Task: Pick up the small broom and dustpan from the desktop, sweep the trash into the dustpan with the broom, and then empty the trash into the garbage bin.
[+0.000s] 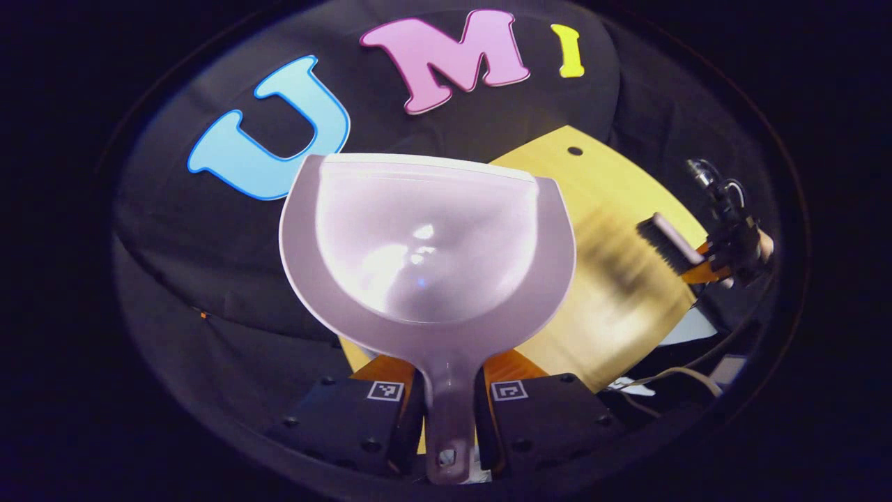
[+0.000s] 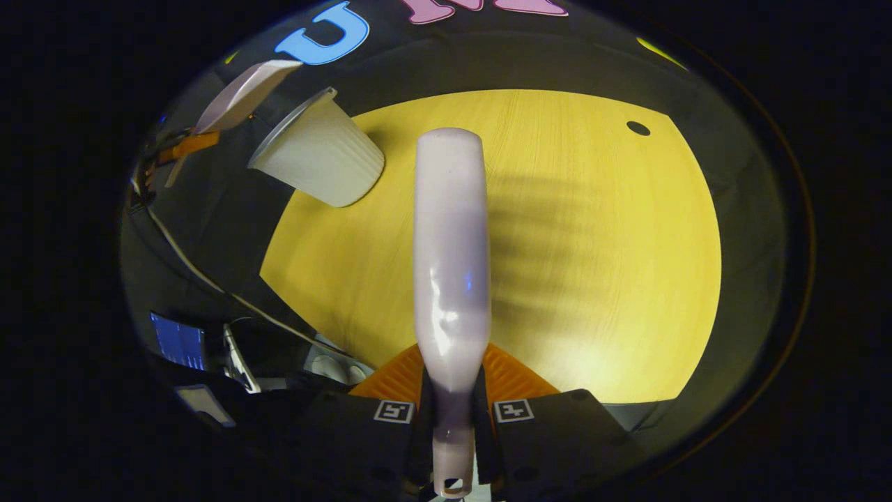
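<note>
In the left gripper view my left gripper (image 1: 449,397) is shut on the handle of a pale lilac dustpan (image 1: 425,244), which is raised with its scoop facing me and nothing visible inside. Farther right, the right gripper (image 1: 725,258) holds the small broom (image 1: 669,244), dark bristles pointing down over the yellow desktop (image 1: 613,314). In the right gripper view my right gripper (image 2: 453,404) is shut on the broom's lilac handle (image 2: 451,265), whose back runs forward over the desktop (image 2: 592,279). The white ribbed garbage bin (image 2: 317,157) stands at the desk's far left, and the dustpan (image 2: 240,94) hangs tilted above and beyond it.
A small dark hole (image 2: 637,128) marks the desktop's far right corner. Cables and a small lit screen (image 2: 178,341) lie off the desk's left edge in the right gripper view. The black cloth wall rises behind the desk.
</note>
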Demonstrator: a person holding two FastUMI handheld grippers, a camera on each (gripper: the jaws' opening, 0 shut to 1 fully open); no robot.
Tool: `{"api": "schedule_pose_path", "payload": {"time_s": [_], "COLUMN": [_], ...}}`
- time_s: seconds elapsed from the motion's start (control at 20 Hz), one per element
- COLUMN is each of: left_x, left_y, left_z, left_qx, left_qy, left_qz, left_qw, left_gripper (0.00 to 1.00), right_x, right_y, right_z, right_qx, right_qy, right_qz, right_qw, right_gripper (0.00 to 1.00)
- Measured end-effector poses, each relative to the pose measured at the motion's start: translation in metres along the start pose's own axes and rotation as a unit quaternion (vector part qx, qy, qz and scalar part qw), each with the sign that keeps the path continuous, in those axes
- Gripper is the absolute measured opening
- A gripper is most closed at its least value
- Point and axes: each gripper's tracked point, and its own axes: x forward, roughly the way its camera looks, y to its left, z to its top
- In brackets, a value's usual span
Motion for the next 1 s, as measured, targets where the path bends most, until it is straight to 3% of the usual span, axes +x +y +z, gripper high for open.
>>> {"api": "schedule_pose_path", "payload": {"time_s": [0.15,0.25,0.4,0.55,0.7,1.0], "left_x": [0.012,0.029,0.080,0.141,0.188,0.225], "left_y": [-0.082,-0.125,-0.177,-0.208,-0.224,-0.247], "left_z": [0.002,0.002,0.003,-0.015,-0.049,-0.084], "left_qx": [-0.044,-0.076,-0.134,-0.179,-0.211,-0.235], "left_qy": [-0.046,-0.064,-0.063,-0.036,0.014,0.087], "left_qz": [-0.078,-0.109,-0.140,-0.137,-0.124,-0.095], "left_qw": [0.995,0.989,0.979,0.974,0.969,0.963], "left_gripper": [0.29,0.29,0.29,0.30,0.30,0.29], "right_x": [0.007,0.018,0.039,0.063,0.080,0.095], "right_y": [-0.023,-0.044,-0.052,-0.065,-0.068,-0.059], "right_z": [0.005,0.007,0.010,0.019,0.009,0.003], "right_qx": [-0.004,-0.013,0.021,0.065,0.061,0.091], "right_qy": [-0.007,-0.008,0.002,0.017,0.044,0.071], "right_qz": [-0.043,-0.086,-0.097,-0.113,-0.143,-0.142], "right_qw": [0.999,0.996,0.995,0.991,0.987,0.983], "right_gripper": [0.28,0.28,0.28,0.28,0.28,0.28]}}
